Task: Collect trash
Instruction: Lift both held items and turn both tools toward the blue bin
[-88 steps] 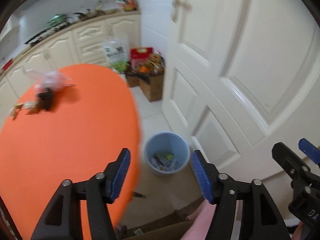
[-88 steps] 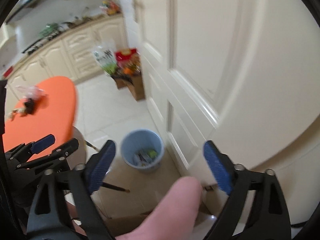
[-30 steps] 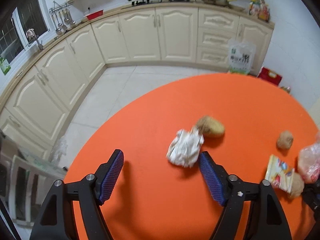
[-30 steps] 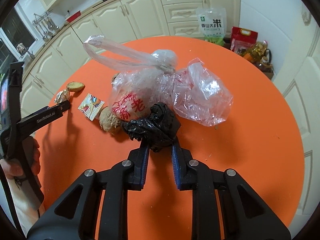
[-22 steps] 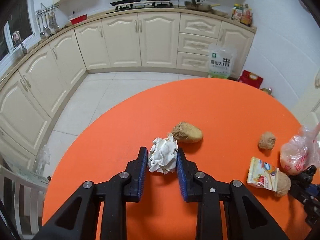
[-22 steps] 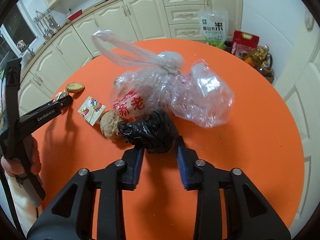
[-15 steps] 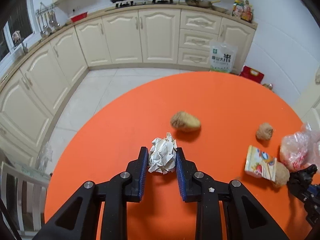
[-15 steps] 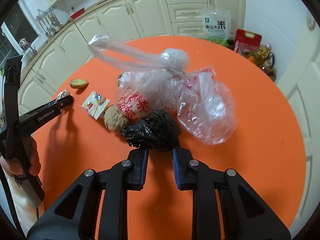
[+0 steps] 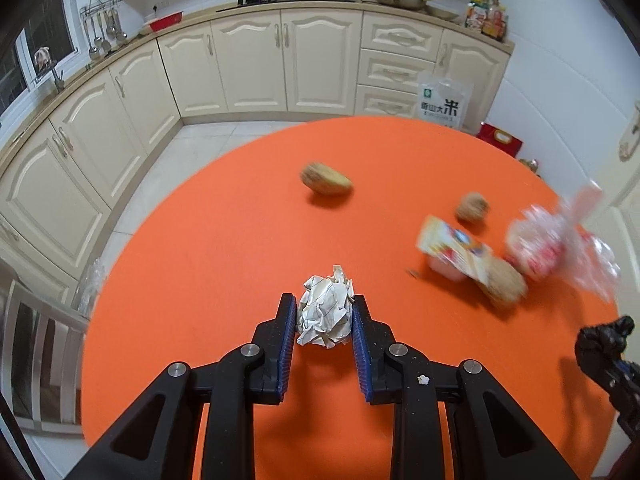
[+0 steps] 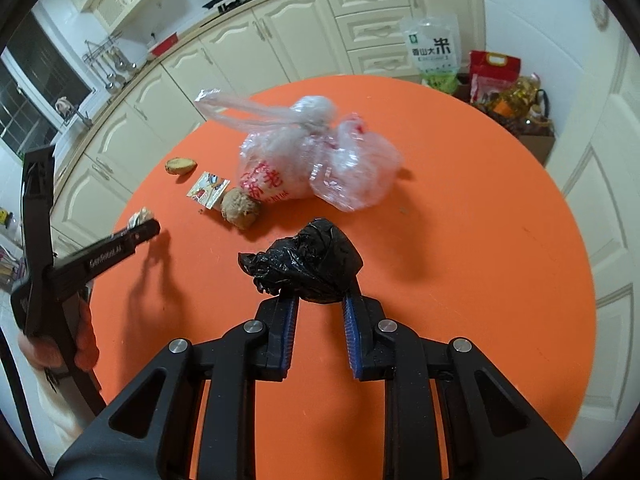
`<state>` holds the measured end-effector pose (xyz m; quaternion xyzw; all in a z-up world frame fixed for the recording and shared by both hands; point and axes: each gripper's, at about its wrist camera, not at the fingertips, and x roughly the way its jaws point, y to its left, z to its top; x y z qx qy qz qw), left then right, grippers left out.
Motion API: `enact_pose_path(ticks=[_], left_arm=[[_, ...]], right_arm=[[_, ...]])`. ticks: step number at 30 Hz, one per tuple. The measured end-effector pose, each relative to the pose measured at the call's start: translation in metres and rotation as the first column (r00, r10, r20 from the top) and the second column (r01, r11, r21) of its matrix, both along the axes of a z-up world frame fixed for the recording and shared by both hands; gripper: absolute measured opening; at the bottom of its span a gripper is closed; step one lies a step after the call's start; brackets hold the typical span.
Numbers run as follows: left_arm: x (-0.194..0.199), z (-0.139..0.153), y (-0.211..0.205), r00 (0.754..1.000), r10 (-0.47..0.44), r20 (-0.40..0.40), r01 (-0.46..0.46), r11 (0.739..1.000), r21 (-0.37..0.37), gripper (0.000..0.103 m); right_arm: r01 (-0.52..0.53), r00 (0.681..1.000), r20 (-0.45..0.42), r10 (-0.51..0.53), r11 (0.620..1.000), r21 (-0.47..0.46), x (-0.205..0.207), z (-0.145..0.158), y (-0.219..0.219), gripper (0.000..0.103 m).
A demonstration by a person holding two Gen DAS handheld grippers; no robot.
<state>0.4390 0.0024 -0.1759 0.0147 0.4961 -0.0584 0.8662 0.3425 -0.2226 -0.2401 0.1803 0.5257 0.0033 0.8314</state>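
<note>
Where the round orange desk (image 9: 224, 248) curves off on its far and left sides, pale floor tile separates its rim from the cream cabinets (image 9: 256, 64); a broad bare stretch of orange lies ahead and left of the left tool (image 9: 324, 316), and another to the right of the right tool (image 10: 318, 300)

Left tool: clenched on a paper wad (image 9: 326, 312), blue pads pressing both sides, over the near-middle of the desk

Right tool: clenched on a crumpled black bag (image 10: 308, 258), which bulges above and forward of its pads; contents cannot be told

Loose on the desk, beyond both tools:
- clear plastic bag (image 10: 312, 160) with red print, knotted at the top, contents not legible, just beyond the black bag
- brown lump (image 10: 240, 208) touching that bag's near-left side
- snack wrapper (image 10: 208, 191) just beside the lump
- second brown lump (image 9: 473, 207), beyond the wrapper
- oblong brown piece (image 9: 326, 179), set apart toward the far side

Floor past the far rim: rice sack (image 10: 432, 56) and red packet (image 10: 494, 68) against the cabinets; beside them an open carton (image 10: 536, 136) holding bottles and packets
</note>
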Motion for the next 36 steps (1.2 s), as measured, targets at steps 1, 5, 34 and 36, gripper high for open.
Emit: enact_pose_path(ticks=[1, 5, 34, 36], left_arm=[[-0.009, 0.004, 0.003, 1.000, -0.001, 0.002, 0.001, 1.000, 0.000, 0.023], [-0.048, 0.014, -0.013, 0.999, -0.021, 0.042, 0.019, 0.999, 0.032, 0.023], [-0.241, 0.022, -0.202, 0.923, -0.376, 0.084, 0.376, 0.926, 0.021, 0.024], [-0.247, 0.016, -0.228, 0.907, -0.414, 0.076, 0.414, 0.910, 0.016, 0.024]], right_arm=[[0.002, 1.000, 0.004, -0.002, 1.000, -0.002, -0.003, 0.002, -0.001, 0.020], [0.008, 0.999, 0.036, -0.007, 1.000, -0.017, -0.022, 0.017, -0.007, 0.020], [0.279, 0.952, 0.149, -0.266, 0.957, -0.075, -0.202, 0.055, -0.110, 0.021], [0.324, 0.940, 0.143, -0.310, 0.942, -0.087, -0.213, 0.051, -0.130, 0.021]])
